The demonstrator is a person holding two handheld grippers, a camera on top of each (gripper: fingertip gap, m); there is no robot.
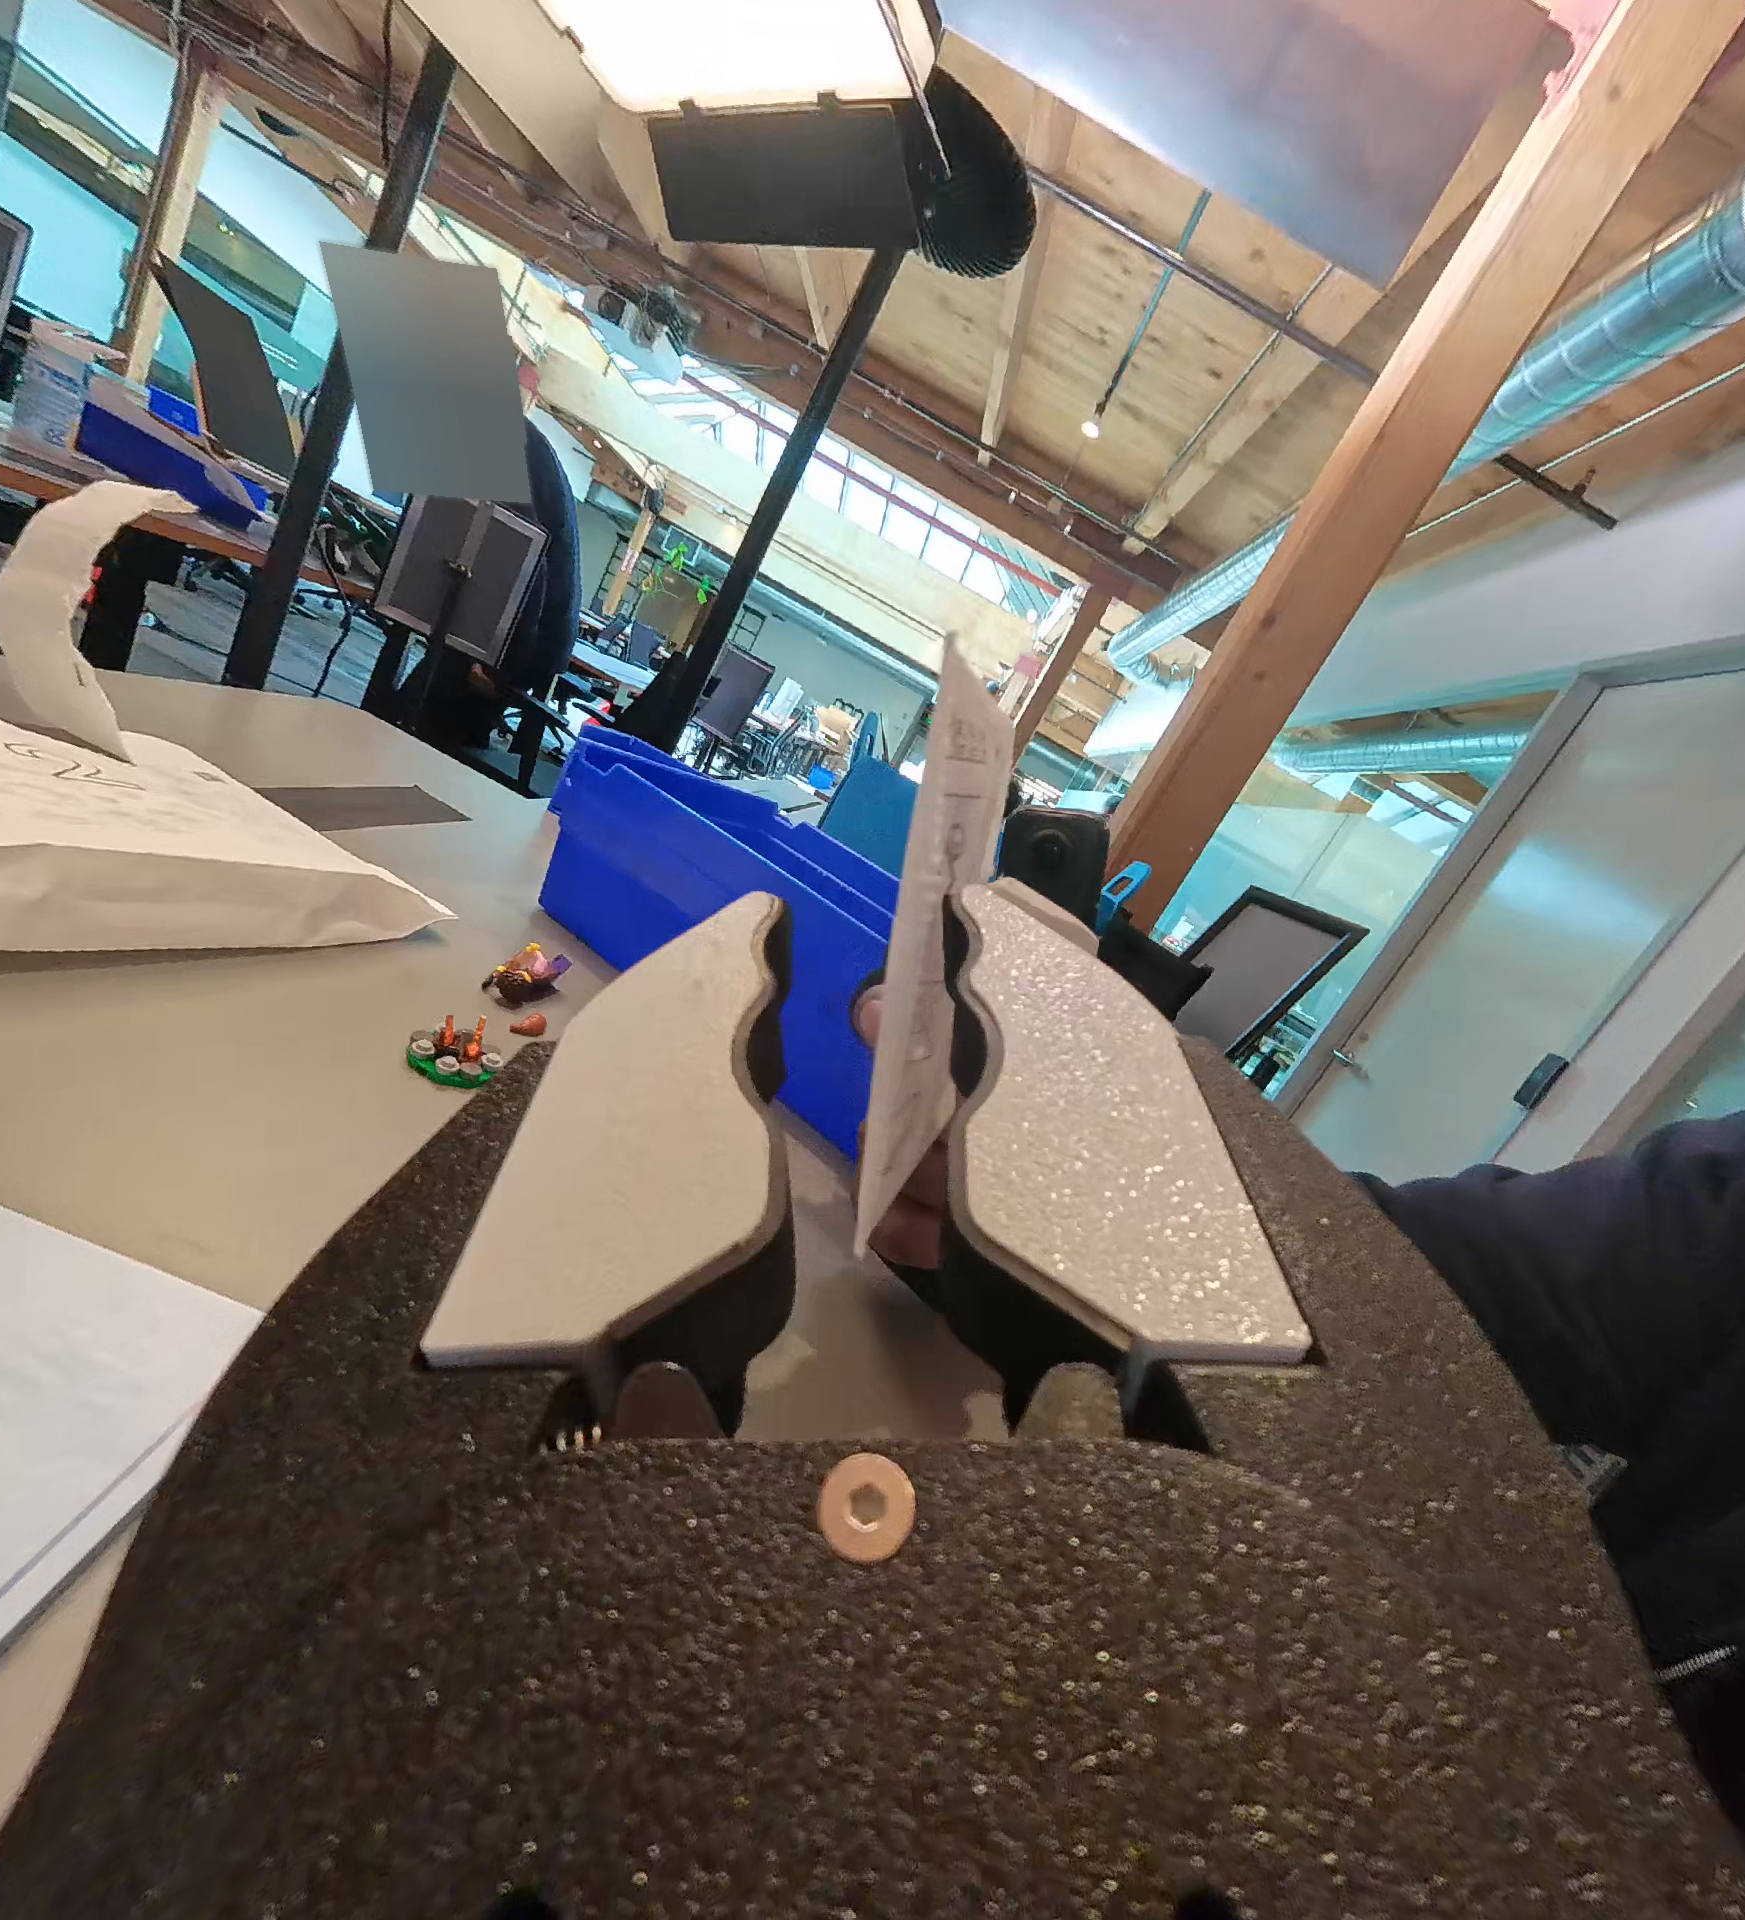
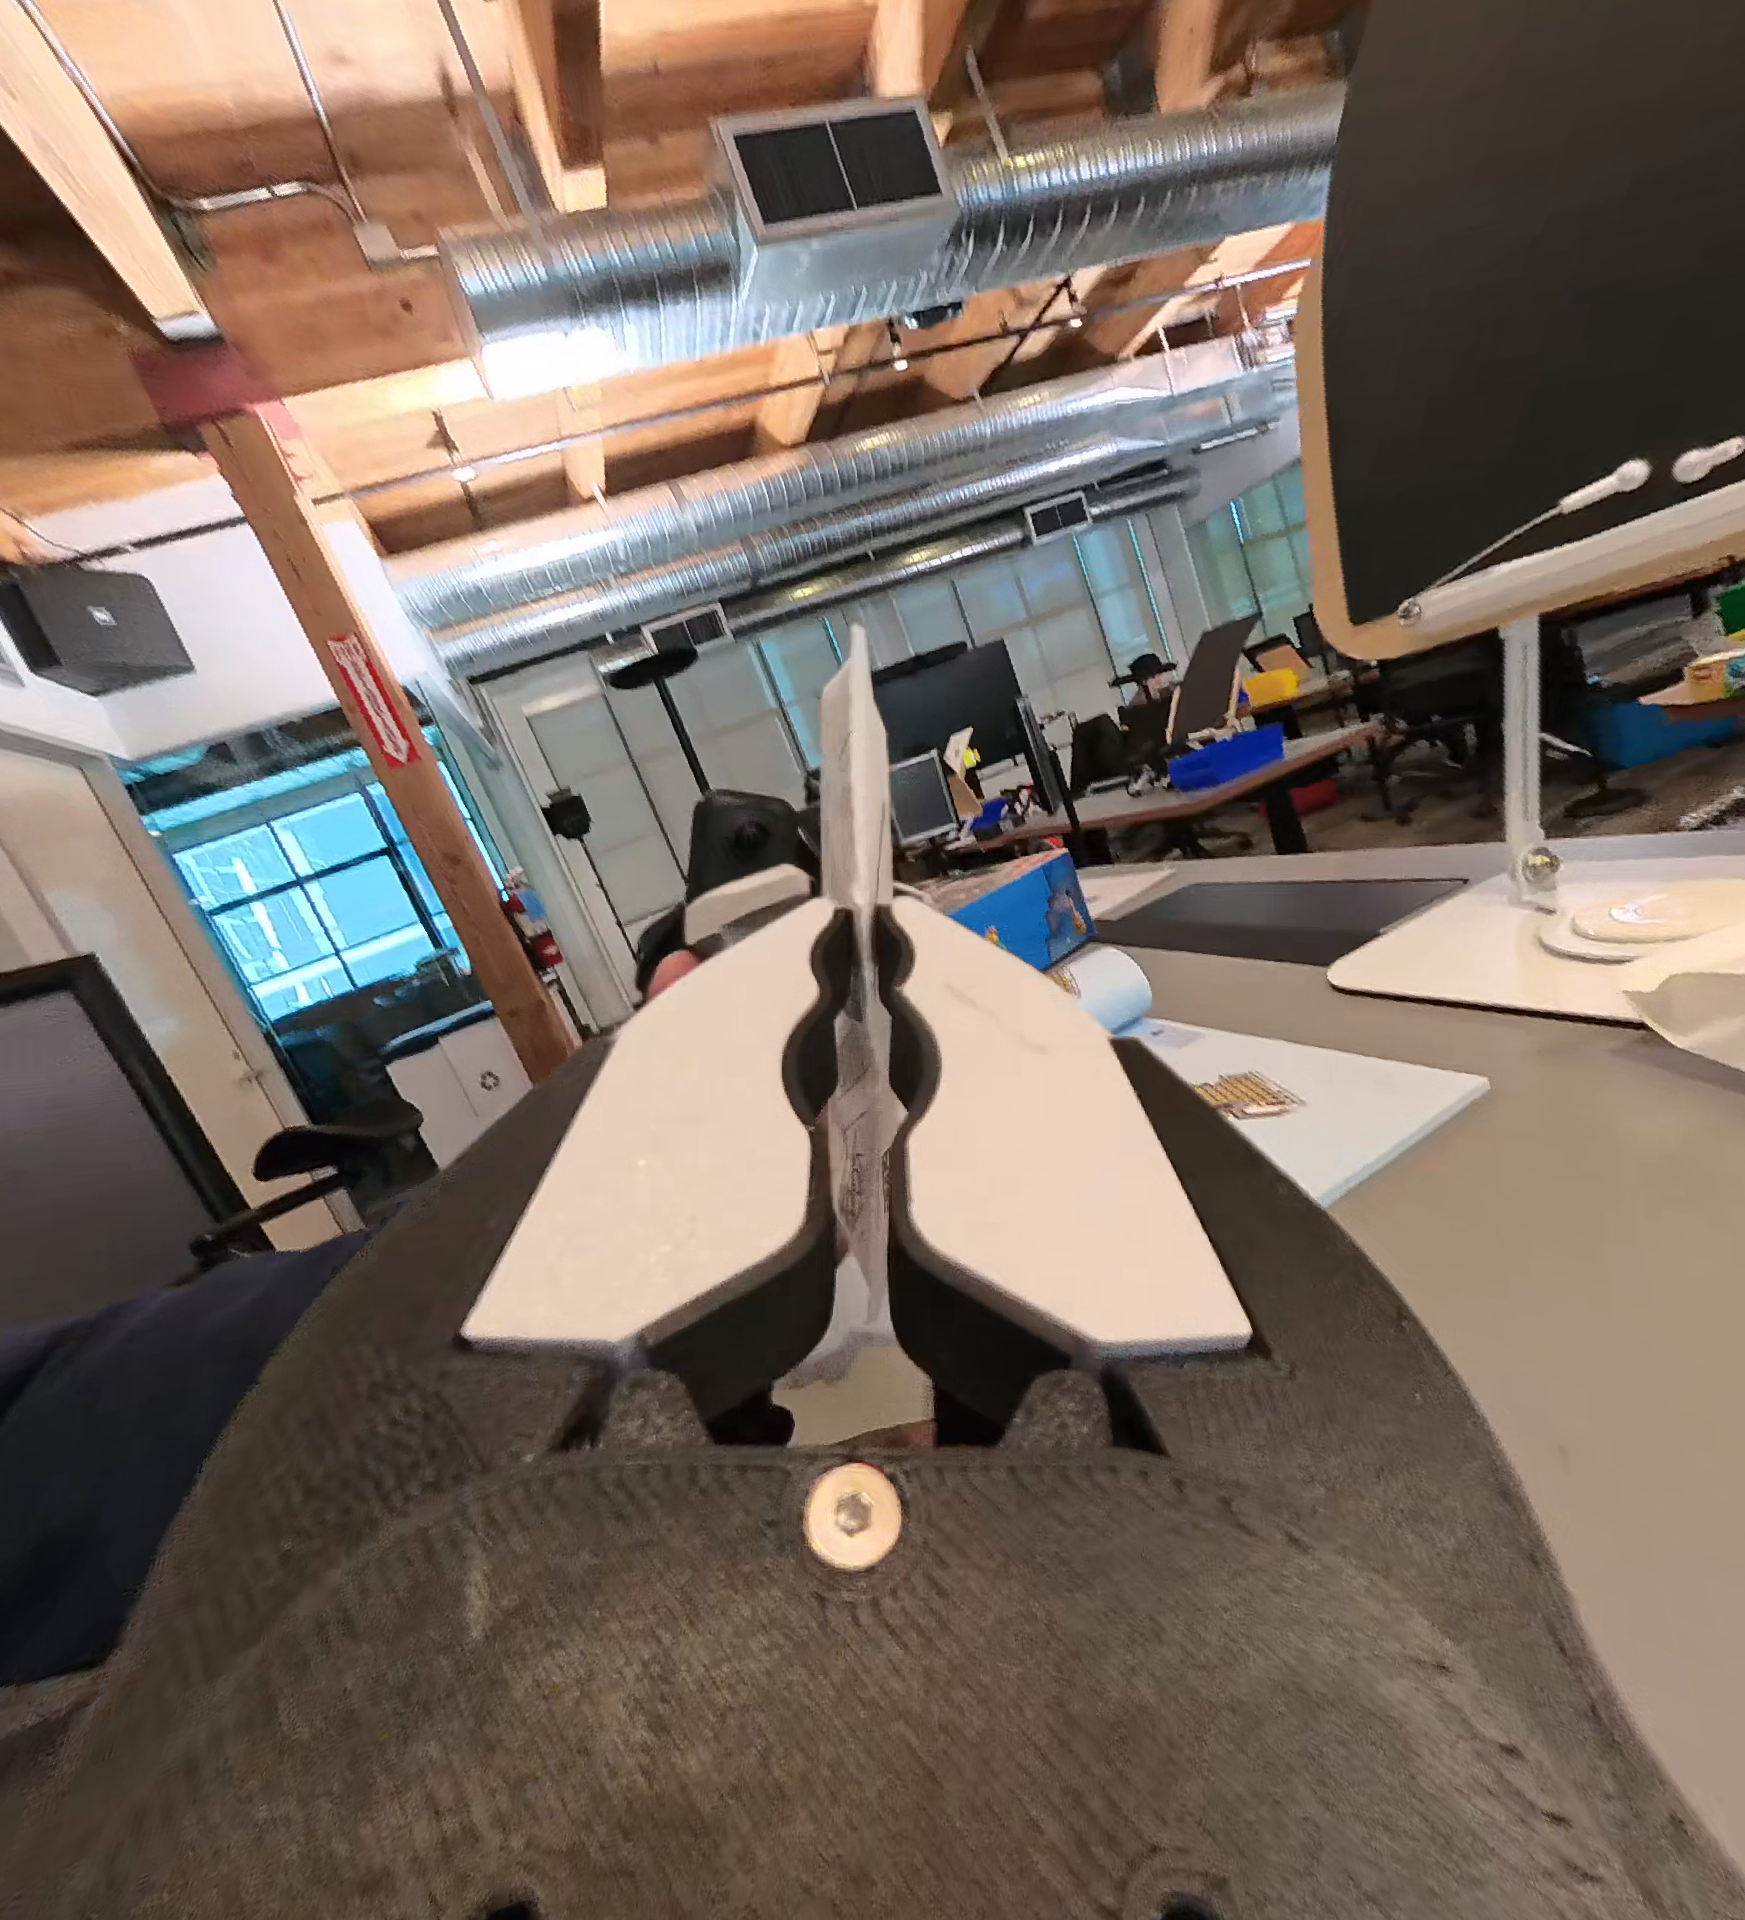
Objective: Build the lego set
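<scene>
Now, left wrist view: left hand-held gripper point(image 1: 873, 914) stands apart, white paper slip point(image 1: 935, 935) against one finger only; blue bin point(image 1: 681, 883) beyond, contents hidden | right wrist view: right hand-held gripper point(image 2: 860, 914) clamps the slip point(image 2: 852, 790) upright; judged best pinched evenly.

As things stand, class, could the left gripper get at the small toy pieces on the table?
Probably yes: the left gripper is open, the toy pieces lie uncovered nearby, though a paper bag stands against one finger.
</scene>
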